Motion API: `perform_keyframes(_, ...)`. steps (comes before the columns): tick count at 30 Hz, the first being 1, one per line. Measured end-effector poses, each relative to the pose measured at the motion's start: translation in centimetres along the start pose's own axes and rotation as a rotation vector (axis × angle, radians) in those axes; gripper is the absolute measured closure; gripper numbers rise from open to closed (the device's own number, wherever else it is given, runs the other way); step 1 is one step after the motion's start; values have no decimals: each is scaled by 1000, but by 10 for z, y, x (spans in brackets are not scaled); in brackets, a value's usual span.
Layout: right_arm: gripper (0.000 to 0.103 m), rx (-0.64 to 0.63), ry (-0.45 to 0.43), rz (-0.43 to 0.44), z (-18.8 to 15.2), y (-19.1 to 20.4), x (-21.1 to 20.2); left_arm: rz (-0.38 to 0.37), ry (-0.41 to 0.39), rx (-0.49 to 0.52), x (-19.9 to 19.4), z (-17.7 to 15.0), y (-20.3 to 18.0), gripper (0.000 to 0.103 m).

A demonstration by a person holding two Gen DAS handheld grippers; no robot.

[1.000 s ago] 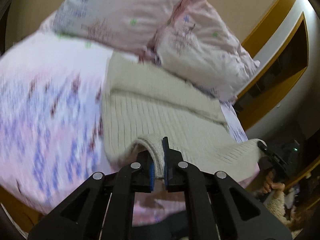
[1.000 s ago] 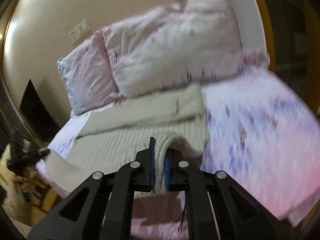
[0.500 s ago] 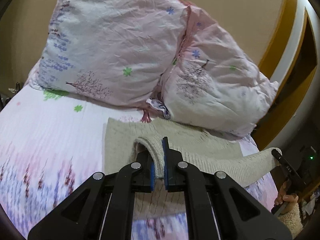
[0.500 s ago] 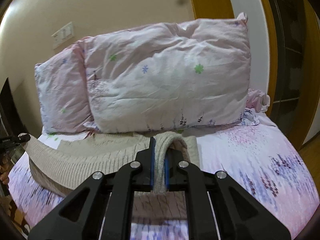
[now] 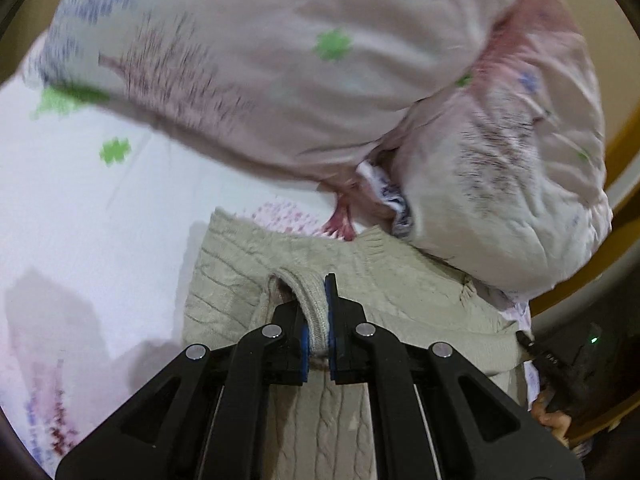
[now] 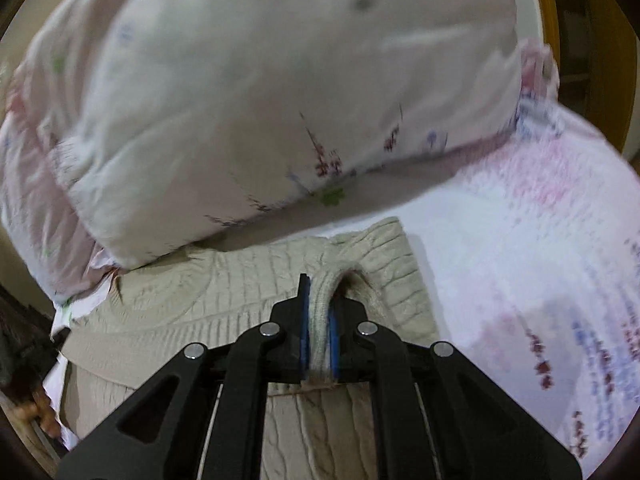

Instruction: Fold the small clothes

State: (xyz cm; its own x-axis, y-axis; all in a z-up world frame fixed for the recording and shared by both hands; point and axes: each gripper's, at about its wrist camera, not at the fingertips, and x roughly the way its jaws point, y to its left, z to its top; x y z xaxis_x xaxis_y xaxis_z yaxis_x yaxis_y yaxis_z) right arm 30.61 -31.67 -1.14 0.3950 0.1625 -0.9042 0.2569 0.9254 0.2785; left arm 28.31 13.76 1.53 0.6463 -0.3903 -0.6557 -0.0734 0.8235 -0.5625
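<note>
A beige cable-knit sweater (image 5: 400, 292) lies on the pink floral bed sheet (image 5: 100, 208), folded over towards the pillows. My left gripper (image 5: 318, 312) is shut on the sweater's ribbed hem at its left corner, low over the far part of the sweater. My right gripper (image 6: 318, 312) is shut on the hem (image 6: 320, 300) at the right corner of the sweater (image 6: 224, 300). In the left wrist view the other gripper (image 5: 552, 364) shows at the right edge, pinching the cloth there. The part of the sweater under my grippers is hidden.
Two pink floral pillows (image 5: 280, 60) (image 5: 520, 184) lean against the wall just beyond the sweater; one large pillow (image 6: 280, 100) fills the right wrist view. The bed sheet (image 6: 540, 240) stretches to the right. A wooden frame (image 5: 624, 136) stands at the bed's right side.
Both grippers have carried the sweater's hem forward towards the pillows and down, folding the sweater over itself. The pillows now look much nearer. Both stay shut on the hem.
</note>
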Motion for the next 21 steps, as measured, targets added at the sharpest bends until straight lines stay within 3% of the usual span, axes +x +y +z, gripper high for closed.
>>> perform_keyframes(2, 91, 37, 23, 14, 5, -1, 9, -9, 21, -24, 8, 1, 3, 97)
perform_keyframes(5, 72, 77, 20, 51, 13, 1, 10, -8, 39, -28, 12, 4, -1, 94)
perform_keyframes(7, 55, 83, -12, 54, 17, 2, 2, -20, 46, -26, 11, 8, -5, 84)
perform_keyframes(9, 50, 65, -71, 33, 17, 1, -15, -39, 31, -14, 4, 9, -9, 65)
perform_keyframes(12, 51, 43, -100, 17, 11, -6, -35, 2, -39, 57, -18, 8, -18, 50)
perform_keyframes(16, 67, 2, -75, 4, -7, -18, -50, 48, -66, 152, -42, -6, -21, 50)
perform_keyframes(21, 72, -37, -2, 9, -33, -29, -53, 114, -28, 208, -52, -27, -12, 50)
